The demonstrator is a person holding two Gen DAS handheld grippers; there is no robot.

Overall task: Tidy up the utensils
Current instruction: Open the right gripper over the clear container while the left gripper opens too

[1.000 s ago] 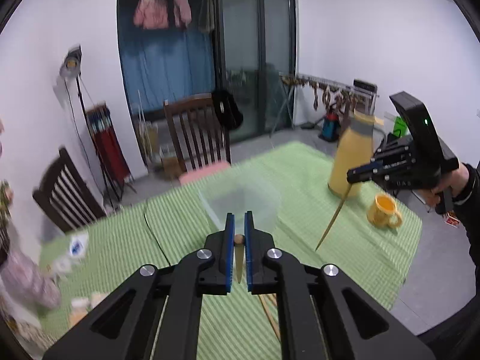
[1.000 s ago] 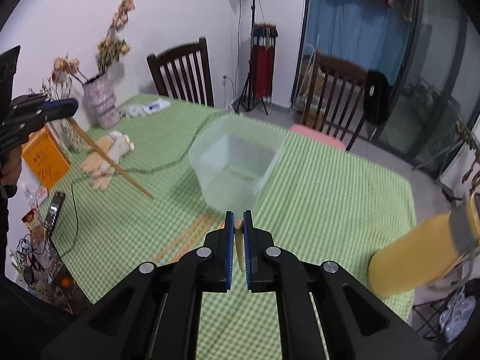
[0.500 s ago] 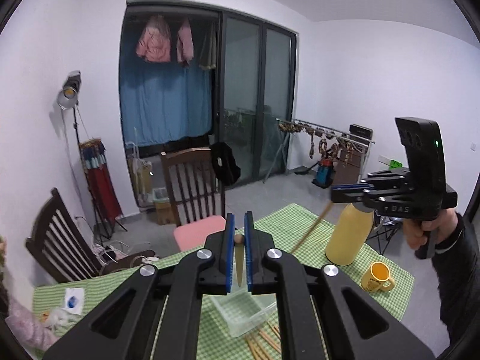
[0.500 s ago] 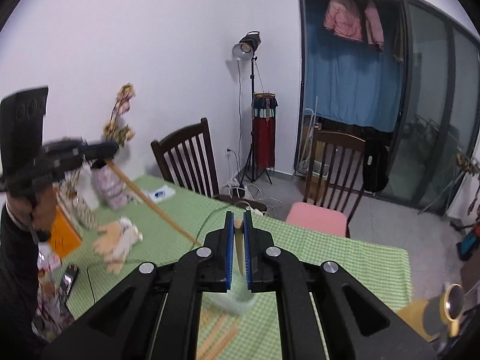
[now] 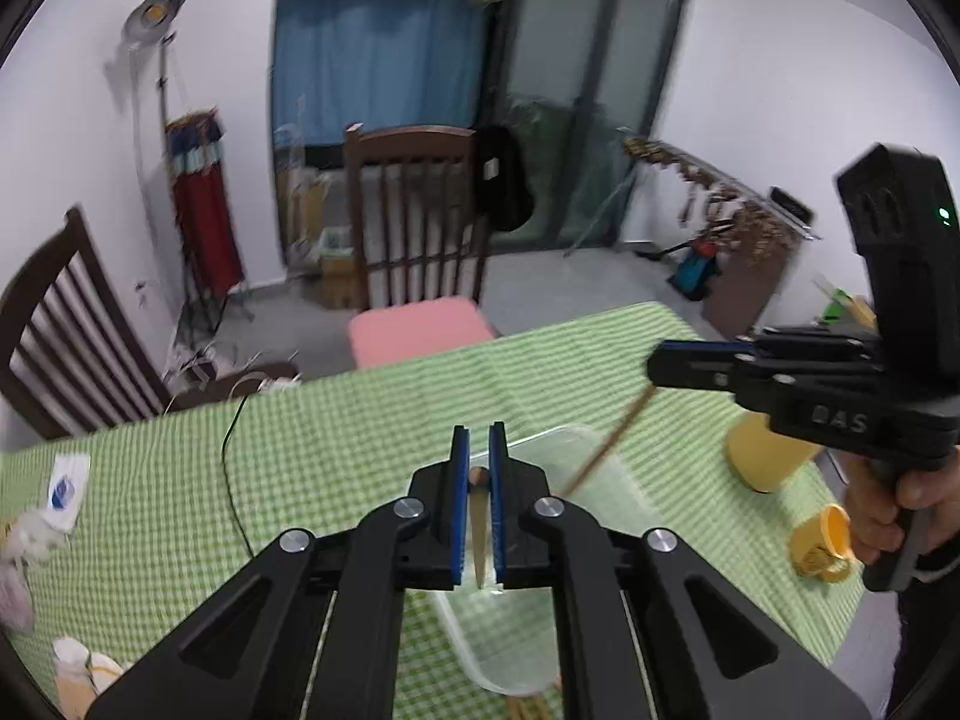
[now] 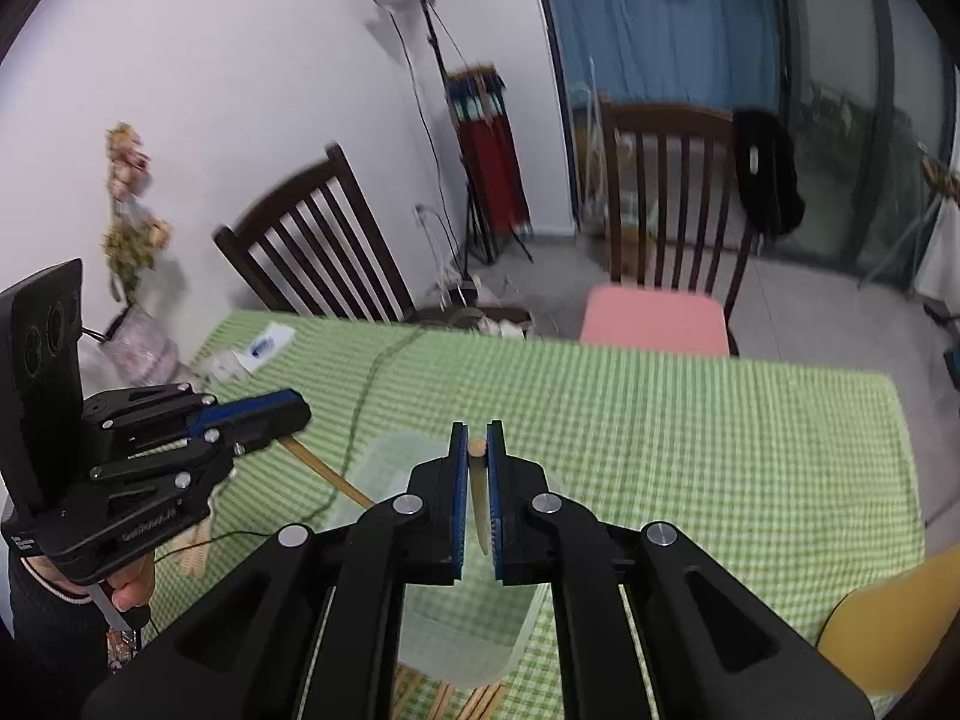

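Left gripper (image 5: 478, 483): blue-padded jaws nearly closed, pinching the round butt of a wooden chopstick (image 5: 479, 531); seen from the right wrist camera, its shaft slants down toward the clear plastic container (image 6: 384, 474).
Right gripper (image 6: 477, 474): jaws likewise drawn in tight on a second chopstick (image 6: 478, 495), pale wood, held above the container.
Right gripper from the left wrist view: its chopstick angles down from the fingertips, tip over the container's far rim.
Clear plastic container, left wrist view (image 5: 624, 495): stands on the tabletop (image 5: 336, 420) under a green checked cloth, directly below both grippers.
Loose chopsticks (image 6: 474, 699): several lie flat on the cloth at the container's near edge.
Yellow flask (image 5: 765, 459): stands to the right of the container, near the right gripper.
Yellow mug (image 5: 822, 543): on the cloth just in front of the flask.
Black cable (image 5: 231, 480): runs across the cloth left of the container.
Chair with pink cushion (image 5: 417, 327): pushed up behind the tabletop, beyond the container.
Vase of dried flowers (image 6: 135, 324): at the tabletop's far left corner, well apart from the container.
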